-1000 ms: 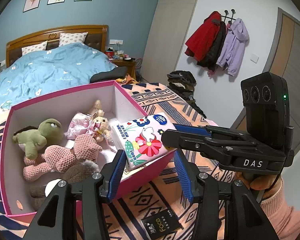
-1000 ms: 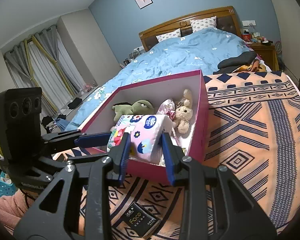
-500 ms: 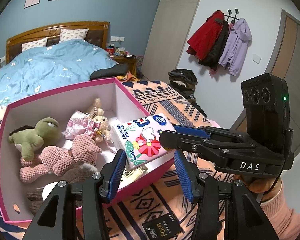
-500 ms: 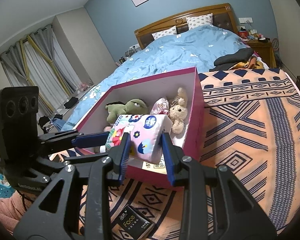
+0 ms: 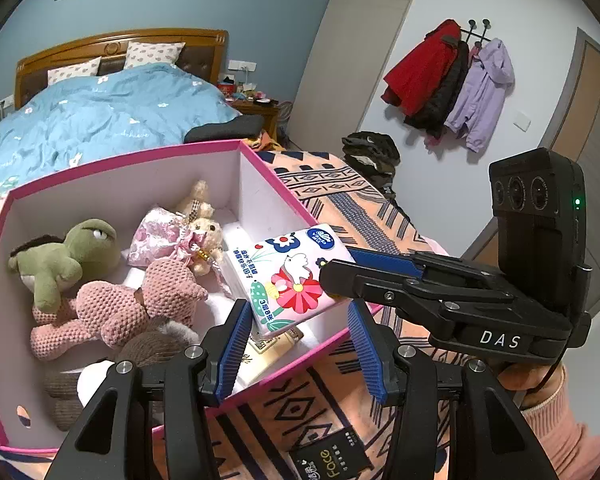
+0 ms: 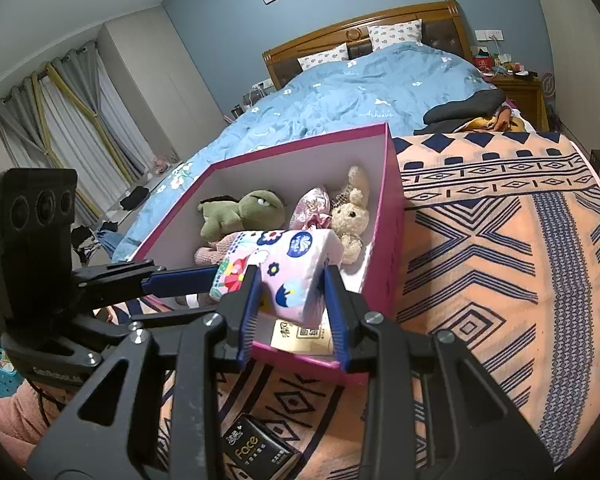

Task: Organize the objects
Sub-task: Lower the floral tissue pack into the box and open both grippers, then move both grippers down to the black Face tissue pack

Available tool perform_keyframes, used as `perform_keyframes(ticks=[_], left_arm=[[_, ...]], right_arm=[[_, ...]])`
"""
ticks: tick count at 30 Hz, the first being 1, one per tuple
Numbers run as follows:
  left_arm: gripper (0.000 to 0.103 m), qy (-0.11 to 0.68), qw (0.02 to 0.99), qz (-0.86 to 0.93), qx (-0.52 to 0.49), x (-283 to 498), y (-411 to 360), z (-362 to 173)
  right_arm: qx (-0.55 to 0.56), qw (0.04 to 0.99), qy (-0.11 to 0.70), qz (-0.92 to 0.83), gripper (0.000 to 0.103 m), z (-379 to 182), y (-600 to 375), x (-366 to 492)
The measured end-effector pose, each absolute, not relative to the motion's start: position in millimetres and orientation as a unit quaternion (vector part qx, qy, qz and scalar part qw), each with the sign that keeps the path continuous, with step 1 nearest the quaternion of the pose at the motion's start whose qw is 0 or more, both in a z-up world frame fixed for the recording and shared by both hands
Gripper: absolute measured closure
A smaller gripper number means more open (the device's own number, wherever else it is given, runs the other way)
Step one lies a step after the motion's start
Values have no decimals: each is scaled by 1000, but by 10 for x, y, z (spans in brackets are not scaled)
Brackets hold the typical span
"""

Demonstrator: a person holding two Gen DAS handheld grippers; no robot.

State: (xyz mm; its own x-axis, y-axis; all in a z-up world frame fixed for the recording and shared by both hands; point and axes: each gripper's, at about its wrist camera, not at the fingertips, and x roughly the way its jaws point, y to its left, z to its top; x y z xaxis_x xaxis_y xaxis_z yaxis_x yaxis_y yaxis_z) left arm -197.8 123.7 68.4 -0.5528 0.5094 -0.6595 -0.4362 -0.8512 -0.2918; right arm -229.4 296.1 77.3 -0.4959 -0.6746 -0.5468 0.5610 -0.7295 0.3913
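A flowered tissue pack (image 6: 292, 268) hangs over the near right corner of the pink box (image 6: 300, 144), and my right gripper (image 6: 293, 312) is shut on it. In the left wrist view the same pack (image 5: 288, 276) is pinched by the right gripper (image 5: 334, 278) coming in from the right. My left gripper (image 5: 298, 350) stands open just in front of the box (image 5: 120, 160). The pack's lower corner sits ahead of its blue pads (image 5: 232, 348), which do not press it. In the box lie a green plush (image 5: 68, 256), a pink knitted plush (image 5: 120, 308) and a small rabbit (image 5: 204, 232).
A black "Face" packet (image 5: 332, 458) lies on the patterned blanket (image 6: 500, 260) in front of the box. A beige packet (image 6: 304, 336) lies in the box under the held pack. A bed with a blue duvet (image 6: 360, 84) stands behind, and coats (image 5: 448, 80) hang on the right wall.
The views shifted only slightly. The tissue pack stays in the right gripper over the box corner, and the left gripper stays open.
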Motion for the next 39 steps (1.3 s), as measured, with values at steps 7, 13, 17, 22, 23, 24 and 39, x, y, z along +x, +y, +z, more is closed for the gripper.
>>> perform_keyframes(ticks=[7,13,17,22,23,24,39], left_arm=[[53,-52,265,877,-398,-2021,1219,631],[53,-61,263,873,-406,-2082,1195,575],[53,-66,262,870,-412,-2126,1178,541],[53,-69,260,869,-416,-2170,1159,515],[53,-71,258,869,-416,-2177,1153,511],[53,-73,257,870,-415,-2181,1145,507],[41,-35,239,905,-350,-1789,1110,717]], right_arm=[[355,353,-71,-863,68,748,2912,-2325],[359,346,-63,-864,68,711,2871,-2359],[357,340,-53,-868,68,709,2835,-2363],[351,326,-38,-877,68,715,2791,-2368],[348,320,-35,-880,68,716,2786,-2370],[345,315,-32,-884,68,717,2784,-2369],[325,330,-55,-885,65,748,2948,-2124]])
